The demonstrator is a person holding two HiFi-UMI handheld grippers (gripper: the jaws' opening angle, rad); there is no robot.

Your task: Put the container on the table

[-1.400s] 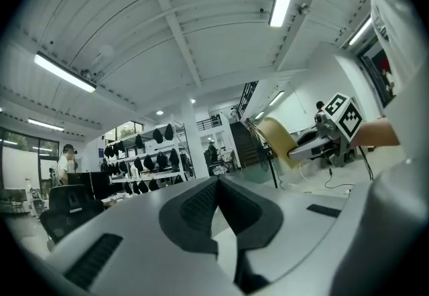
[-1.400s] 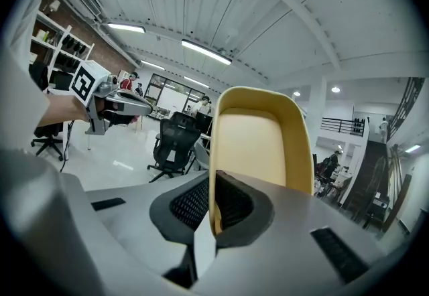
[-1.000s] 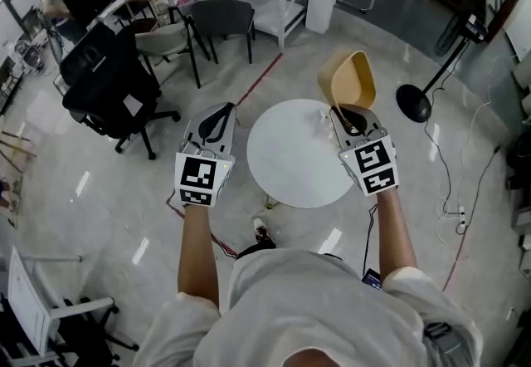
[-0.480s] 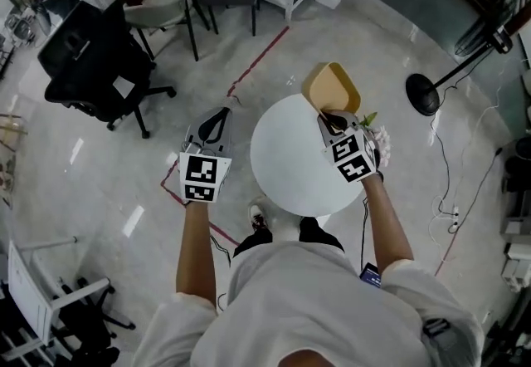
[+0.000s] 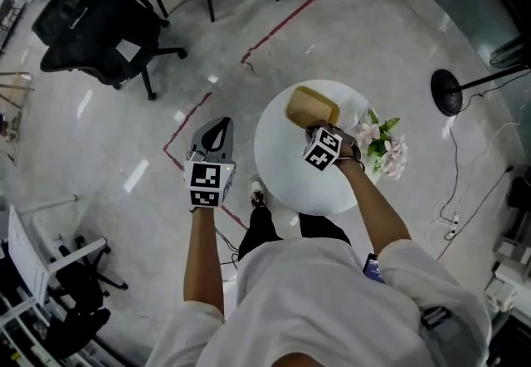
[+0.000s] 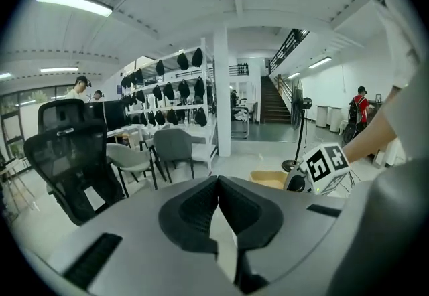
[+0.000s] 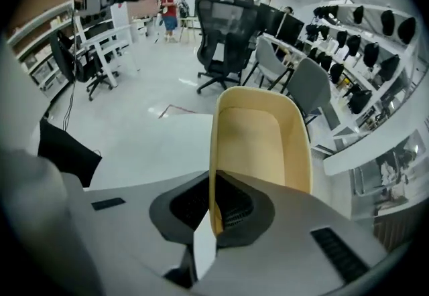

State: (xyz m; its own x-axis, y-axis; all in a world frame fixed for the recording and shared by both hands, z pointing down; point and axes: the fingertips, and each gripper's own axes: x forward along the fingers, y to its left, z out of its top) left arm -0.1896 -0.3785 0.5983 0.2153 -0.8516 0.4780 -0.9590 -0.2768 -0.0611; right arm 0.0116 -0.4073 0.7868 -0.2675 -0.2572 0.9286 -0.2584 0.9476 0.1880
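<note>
My right tongs pinched the thin rim of the pale yellow, oblong plastic container, with one pad inside the wall and one outside. The container was over the upper part of the round white table, a little right of the frame's centre, and I could not tell if its bottom touched. It looked light, stiff and smooth, so I judged a rim grip sufficient, though it might swing. My left tongs were pressed together on nothing, left of the table.
</note>
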